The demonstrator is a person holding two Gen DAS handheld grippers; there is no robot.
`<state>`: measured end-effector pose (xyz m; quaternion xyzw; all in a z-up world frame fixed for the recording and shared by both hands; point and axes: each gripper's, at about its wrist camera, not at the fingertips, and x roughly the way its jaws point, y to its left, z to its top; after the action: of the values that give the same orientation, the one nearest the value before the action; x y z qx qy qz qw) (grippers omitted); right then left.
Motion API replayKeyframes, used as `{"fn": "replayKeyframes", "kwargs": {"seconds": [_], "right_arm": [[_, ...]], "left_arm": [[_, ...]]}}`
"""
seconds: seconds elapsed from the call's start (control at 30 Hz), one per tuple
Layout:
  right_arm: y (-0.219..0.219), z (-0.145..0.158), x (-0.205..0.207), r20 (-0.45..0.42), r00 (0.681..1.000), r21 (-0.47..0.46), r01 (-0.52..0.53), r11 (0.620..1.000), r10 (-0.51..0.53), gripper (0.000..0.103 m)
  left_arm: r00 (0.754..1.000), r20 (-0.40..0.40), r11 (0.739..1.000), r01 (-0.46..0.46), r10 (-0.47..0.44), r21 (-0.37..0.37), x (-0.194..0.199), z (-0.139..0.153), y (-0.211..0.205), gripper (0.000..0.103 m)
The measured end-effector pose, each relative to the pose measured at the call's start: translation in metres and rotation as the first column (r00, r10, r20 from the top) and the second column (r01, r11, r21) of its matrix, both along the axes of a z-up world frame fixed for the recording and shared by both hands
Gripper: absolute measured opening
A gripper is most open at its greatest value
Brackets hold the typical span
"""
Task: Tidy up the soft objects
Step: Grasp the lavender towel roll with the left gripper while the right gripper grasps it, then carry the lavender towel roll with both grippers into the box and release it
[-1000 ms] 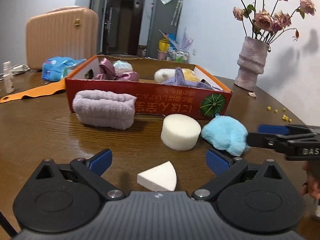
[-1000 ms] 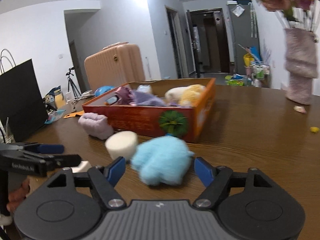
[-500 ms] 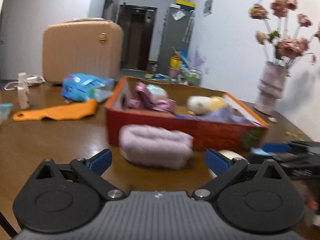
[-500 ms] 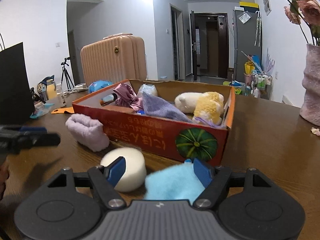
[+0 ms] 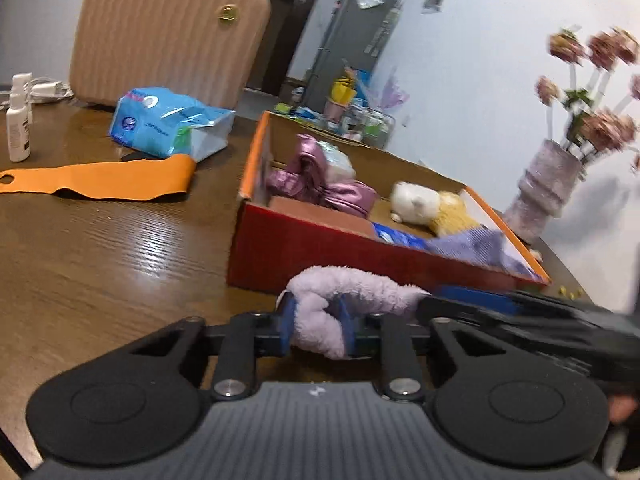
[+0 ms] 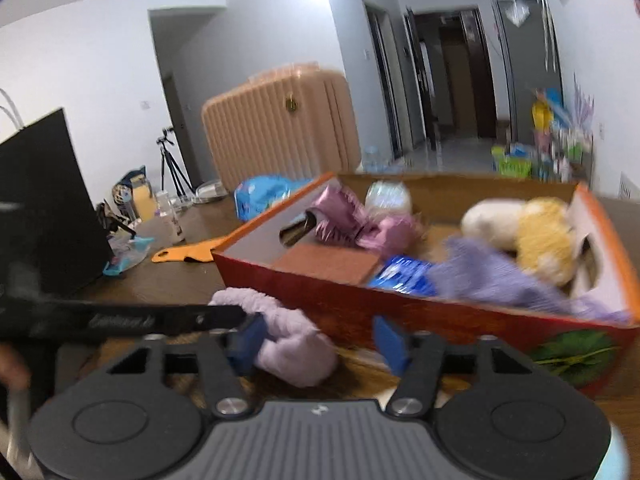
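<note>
My left gripper point(image 5: 317, 327) is shut on a fluffy lilac headband point(image 5: 352, 288), pinching its near end just in front of the red cardboard box point(image 5: 332, 252). The headband also shows in the right wrist view point(image 6: 288, 340), lying between the fingers of my right gripper point(image 6: 318, 340), which is open; the left pad touches it. The box point(image 6: 400, 304) holds a pink satin item point(image 5: 320, 184), a white and yellow plush point(image 5: 432, 204), a purple cloth point(image 6: 492, 276) and a blue packet point(image 6: 404, 276). The left gripper's arm point(image 6: 120, 320) crosses the right view.
A beige suitcase point(image 5: 160, 36), a blue wipes pack point(image 5: 168, 124), an orange strip point(image 5: 96, 180) and a white bottle point(image 5: 18, 120) stand on the wooden table point(image 5: 100, 256) to the left. A vase with dried roses point(image 5: 548, 192) is far right. A black bag point(image 6: 40, 208) stands left.
My left gripper has moved forward to the lilac headband and shut on it. My right gripper has swung left from the blue fluffy item to the headband. The sponges have left both views.
</note>
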<state>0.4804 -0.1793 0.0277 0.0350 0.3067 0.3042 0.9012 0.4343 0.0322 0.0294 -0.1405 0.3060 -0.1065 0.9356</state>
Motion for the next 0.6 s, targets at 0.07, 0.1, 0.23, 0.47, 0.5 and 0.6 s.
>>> {"fn": "replayKeyframes", "kwargs": {"seconds": [0.07,0.1,0.23,0.47,0.5,0.6], "right_arm": [[0.012,-0.006,0.002,-0.044,0.999,-0.011,-0.027,1.0,0.027,0.02],[0.015,-0.007,-0.001,-0.045,0.999,-0.022,-0.03,0.999,0.029,0.015],[0.014,0.002,-0.028,-0.014,0.999,-0.021,-0.04,0.999,0.04,0.011],[-0.003,0.037,-0.158,0.228,0.971,-0.119,-0.045,0.992,0.071,0.011],[-0.007,0.035,-0.179,0.252,0.965,-0.137,-0.044,0.99,0.078,0.011],[-0.02,0.013,-0.217,0.215,0.973,-0.182,-0.049,0.982,0.088,0.012]], "left_arm": [[1.0,0.011,1.0,0.026,-0.026,0.007,-0.013,0.001,-0.003,0.016],[0.999,0.02,0.999,0.028,-0.029,0.021,-0.018,0.001,-0.004,0.016],[0.998,0.044,0.999,0.037,-0.038,0.01,-0.041,0.006,-0.002,0.015],[0.987,0.129,0.992,0.102,-0.092,-0.072,-0.141,0.022,-0.01,0.015],[0.986,0.131,0.99,0.118,-0.107,-0.083,-0.155,0.017,-0.011,0.015],[0.985,0.089,0.983,0.158,-0.15,-0.091,-0.183,-0.008,-0.019,0.016]]}}
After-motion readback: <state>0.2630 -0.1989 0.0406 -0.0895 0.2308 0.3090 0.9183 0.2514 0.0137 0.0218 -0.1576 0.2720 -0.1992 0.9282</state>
